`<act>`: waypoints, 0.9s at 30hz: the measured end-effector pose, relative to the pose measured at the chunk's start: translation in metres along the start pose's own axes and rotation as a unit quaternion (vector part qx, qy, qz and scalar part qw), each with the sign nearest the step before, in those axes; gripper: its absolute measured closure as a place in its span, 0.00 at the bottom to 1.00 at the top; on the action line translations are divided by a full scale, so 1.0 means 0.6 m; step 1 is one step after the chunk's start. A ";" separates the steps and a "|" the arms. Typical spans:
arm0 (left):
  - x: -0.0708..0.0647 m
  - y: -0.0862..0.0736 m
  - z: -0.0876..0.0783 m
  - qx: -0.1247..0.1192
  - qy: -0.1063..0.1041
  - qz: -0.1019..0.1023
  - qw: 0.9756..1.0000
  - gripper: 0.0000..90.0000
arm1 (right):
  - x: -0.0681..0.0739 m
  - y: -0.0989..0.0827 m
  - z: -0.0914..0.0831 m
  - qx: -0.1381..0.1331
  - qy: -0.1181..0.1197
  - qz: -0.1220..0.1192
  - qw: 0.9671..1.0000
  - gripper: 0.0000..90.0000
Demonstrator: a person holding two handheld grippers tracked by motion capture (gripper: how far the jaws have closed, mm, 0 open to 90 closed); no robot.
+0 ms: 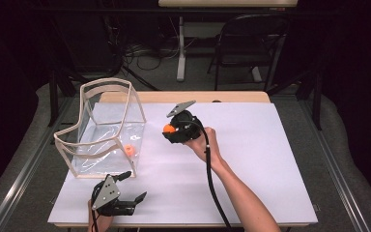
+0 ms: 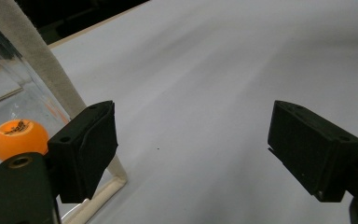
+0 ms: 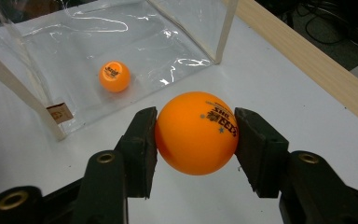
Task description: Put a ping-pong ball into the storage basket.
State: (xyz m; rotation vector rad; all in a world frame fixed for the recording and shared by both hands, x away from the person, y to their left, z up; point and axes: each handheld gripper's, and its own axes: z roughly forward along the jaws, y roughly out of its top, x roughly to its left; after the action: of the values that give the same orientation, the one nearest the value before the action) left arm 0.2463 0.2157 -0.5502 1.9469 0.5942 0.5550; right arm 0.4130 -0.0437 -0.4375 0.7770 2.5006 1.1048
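Right gripper (image 3: 196,135): clamped on orange ball (image 3: 196,133), right of clear bin (image 1: 107,128). Left gripper (image 2: 193,147): wide open, empty, before bin. Second ball (image 3: 114,76): inside bin.

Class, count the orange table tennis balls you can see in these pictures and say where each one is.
2. One ball is clamped between the right gripper jaws above the table; the other ball lies on the floor of the clear bag.
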 end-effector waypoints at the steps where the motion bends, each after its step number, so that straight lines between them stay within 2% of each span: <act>1: 0.000 0.000 0.000 -0.001 0.000 0.000 1.000 0.17 | 0.001 0.002 0.001 0.000 0.000 -0.001 1.000 0.57; 27: 0.002 0.000 0.000 0.000 0.001 -0.001 1.000 0.18 | 0.021 0.048 0.008 -0.002 0.008 -0.022 1.000 0.57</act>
State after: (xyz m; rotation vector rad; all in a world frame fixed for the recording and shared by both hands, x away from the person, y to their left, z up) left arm 0.2472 0.2165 -0.5501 1.9460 0.5975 0.5561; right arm 0.4151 -0.0173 -0.4199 0.7104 2.5153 1.1052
